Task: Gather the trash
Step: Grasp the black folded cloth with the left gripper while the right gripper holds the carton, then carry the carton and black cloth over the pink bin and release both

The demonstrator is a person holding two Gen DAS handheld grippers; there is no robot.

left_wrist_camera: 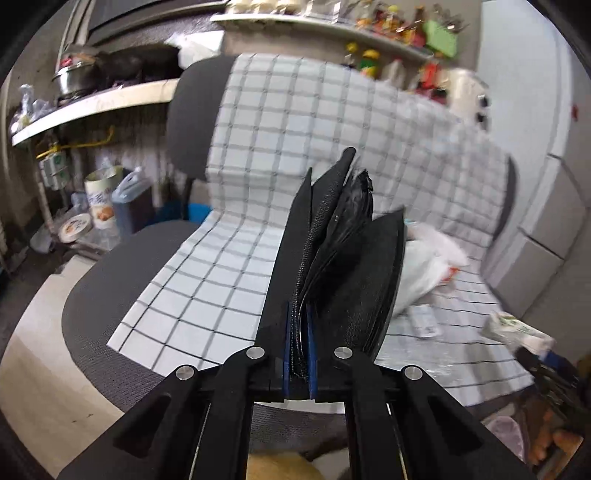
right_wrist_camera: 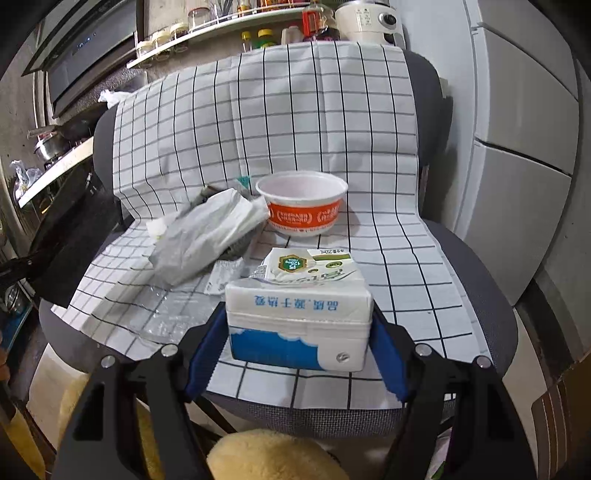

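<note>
My left gripper (left_wrist_camera: 334,221) is shut on a folded black trash bag (left_wrist_camera: 343,236) and holds it above the chair seat. It also shows at the left edge of the right wrist view (right_wrist_camera: 70,236). My right gripper (right_wrist_camera: 299,314) is shut on a white and blue milk carton (right_wrist_camera: 299,306), held just above the checked cloth (right_wrist_camera: 314,129). That carton also shows at the right in the left wrist view (left_wrist_camera: 517,328). An orange and white paper bowl (right_wrist_camera: 303,206), a crumpled white plastic bag (right_wrist_camera: 207,232) and a clear wrapper (right_wrist_camera: 173,314) lie on the cloth.
The cloth covers a grey office chair (right_wrist_camera: 476,280). A white fridge (right_wrist_camera: 524,147) stands to the right. Kitchen shelves with jars and bottles (right_wrist_camera: 221,26) run behind. Pots sit on a counter (left_wrist_camera: 92,99) at left, with containers on the floor (left_wrist_camera: 103,206).
</note>
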